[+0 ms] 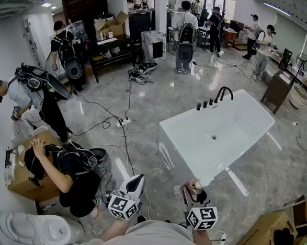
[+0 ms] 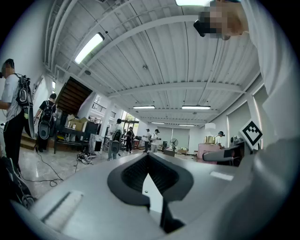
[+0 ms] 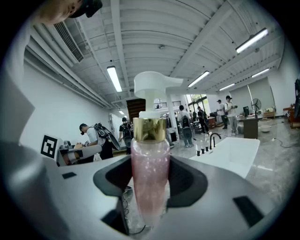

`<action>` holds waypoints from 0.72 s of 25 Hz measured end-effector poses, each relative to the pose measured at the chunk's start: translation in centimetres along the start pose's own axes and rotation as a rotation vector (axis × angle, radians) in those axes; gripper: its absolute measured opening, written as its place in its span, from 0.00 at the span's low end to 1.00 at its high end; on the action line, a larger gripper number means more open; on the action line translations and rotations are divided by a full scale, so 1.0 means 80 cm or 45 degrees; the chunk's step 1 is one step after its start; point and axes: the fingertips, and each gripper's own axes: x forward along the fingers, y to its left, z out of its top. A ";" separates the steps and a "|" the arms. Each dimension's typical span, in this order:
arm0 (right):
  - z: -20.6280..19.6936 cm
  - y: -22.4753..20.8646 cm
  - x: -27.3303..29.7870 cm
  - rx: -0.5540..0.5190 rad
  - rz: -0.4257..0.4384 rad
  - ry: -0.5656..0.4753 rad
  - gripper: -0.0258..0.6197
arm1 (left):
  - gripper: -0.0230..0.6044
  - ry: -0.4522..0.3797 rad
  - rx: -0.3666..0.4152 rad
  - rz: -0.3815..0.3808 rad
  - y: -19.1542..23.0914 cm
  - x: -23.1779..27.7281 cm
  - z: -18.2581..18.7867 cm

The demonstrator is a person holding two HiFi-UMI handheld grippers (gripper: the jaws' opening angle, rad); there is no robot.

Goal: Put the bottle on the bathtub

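Note:
A pink pump bottle [image 3: 150, 159] with a gold collar and white pump head stands upright between the jaws of my right gripper [image 3: 150, 190], which is shut on it. In the head view the right gripper [image 1: 196, 194] is low in the middle, holding the bottle [image 1: 196, 187] just short of the near corner of the white bathtub [image 1: 248, 118]. The tub [image 3: 234, 150] also lies ahead to the right in the right gripper view. My left gripper [image 1: 131, 187] hangs to the left of it; its jaws [image 2: 149, 180] are shut with nothing between them.
A black faucet [image 1: 223, 93] stands on the tub's far rim. A person [image 1: 61, 170] crouches by a cardboard box at the left, and cables [image 1: 124, 123] trail over the marble floor. Another box [image 1: 263, 238] sits at the lower right. Several people stand farther back.

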 end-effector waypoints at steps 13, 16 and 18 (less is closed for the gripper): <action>-0.004 0.009 0.026 -0.058 -0.007 0.028 0.38 | 0.05 0.016 0.090 0.013 0.019 0.007 -0.002; -0.003 0.009 0.034 -0.083 -0.015 0.032 0.38 | 0.05 0.017 0.102 0.060 0.034 0.011 0.000; -0.002 0.010 0.040 -0.102 -0.029 0.037 0.38 | 0.05 0.010 0.112 0.091 0.047 0.013 0.004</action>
